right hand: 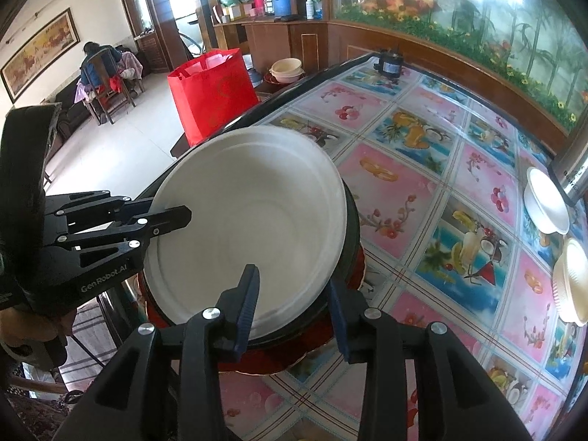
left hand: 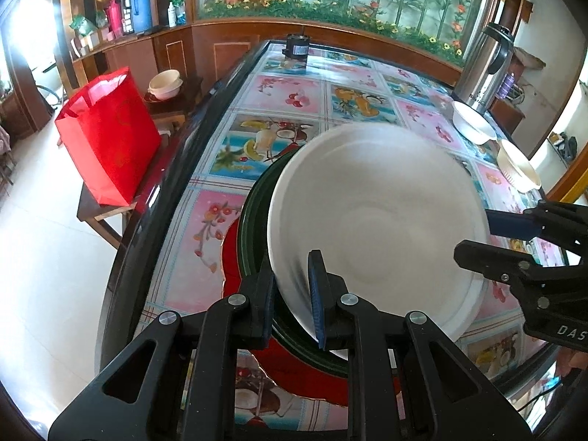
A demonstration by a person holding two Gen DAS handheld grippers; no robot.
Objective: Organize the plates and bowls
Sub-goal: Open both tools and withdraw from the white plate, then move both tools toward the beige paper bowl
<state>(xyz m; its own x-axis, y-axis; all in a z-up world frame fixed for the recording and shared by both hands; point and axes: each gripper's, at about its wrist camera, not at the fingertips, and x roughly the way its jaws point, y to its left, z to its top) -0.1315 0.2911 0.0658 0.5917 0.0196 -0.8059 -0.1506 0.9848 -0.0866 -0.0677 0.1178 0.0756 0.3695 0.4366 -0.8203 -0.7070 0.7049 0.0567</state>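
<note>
A large white plate sits tilted over a dark green plate, which rests on a red plate. My left gripper straddles the white plate's near rim; its jaws stand slightly apart and motion blur hides whether they pinch it. It also shows in the right wrist view. My right gripper is open with the plate's rim between its fingers, not closed on it. It also shows in the left wrist view.
Two white bowls sit at the table's right edge beside a steel thermos. A red bag stands on a stool left of the table. A small black device sits at the far end.
</note>
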